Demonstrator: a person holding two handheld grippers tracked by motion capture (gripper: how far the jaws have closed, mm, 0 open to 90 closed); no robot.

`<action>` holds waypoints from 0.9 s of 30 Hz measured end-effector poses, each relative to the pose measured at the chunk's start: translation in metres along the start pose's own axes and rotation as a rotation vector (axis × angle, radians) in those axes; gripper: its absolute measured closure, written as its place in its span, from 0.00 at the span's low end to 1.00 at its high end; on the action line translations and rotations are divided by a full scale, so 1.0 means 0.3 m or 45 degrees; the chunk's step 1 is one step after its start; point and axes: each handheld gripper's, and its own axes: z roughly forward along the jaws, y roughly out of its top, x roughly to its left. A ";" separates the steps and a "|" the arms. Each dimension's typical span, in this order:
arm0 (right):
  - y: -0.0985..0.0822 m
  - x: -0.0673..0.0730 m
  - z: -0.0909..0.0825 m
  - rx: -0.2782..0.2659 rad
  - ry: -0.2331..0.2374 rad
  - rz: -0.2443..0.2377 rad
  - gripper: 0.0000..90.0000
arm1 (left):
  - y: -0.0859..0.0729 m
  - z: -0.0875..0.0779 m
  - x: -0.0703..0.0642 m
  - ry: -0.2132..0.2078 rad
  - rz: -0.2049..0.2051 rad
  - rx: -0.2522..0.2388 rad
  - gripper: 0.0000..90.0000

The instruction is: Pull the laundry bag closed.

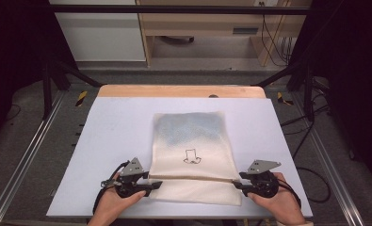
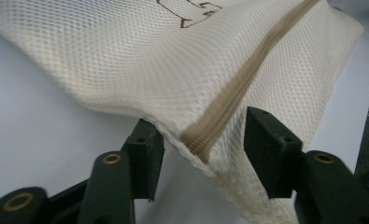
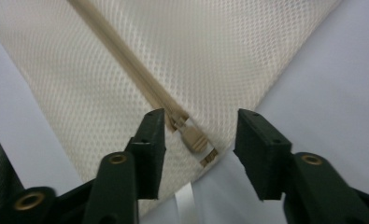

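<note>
At the table's point(image 1: 103, 132) near edge, mesh bag point(image 1: 191, 141) lying flat, both grippers point(image 1: 150, 187) point(image 1: 236, 183) standing apart around its zipper point(image 1: 193, 178) ends: loose mesh risking slipping or bunching between closing jaws.

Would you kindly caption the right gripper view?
Right gripper open astride the zipper pull of a cream mesh bag.

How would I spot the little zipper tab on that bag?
On the pale table lies a cream mesh bag. Follow its beige zipper to the end at the right gripper. The zipper tab is the small smooth beige piece between its open jaws.
</note>
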 end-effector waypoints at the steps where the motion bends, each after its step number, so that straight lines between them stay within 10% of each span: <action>1: 0.002 0.001 -0.002 -0.023 -0.009 0.012 0.52 | -0.004 -0.007 0.004 0.000 -0.006 -0.003 0.51; 10: 0.031 -0.004 -0.010 -0.210 -0.161 0.064 0.13 | -0.008 -0.075 0.023 0.152 -0.007 -0.095 0.16; 27: 0.030 -0.054 -0.050 -0.403 -0.318 0.180 0.06 | -0.006 -0.180 0.137 0.433 0.024 -0.301 0.05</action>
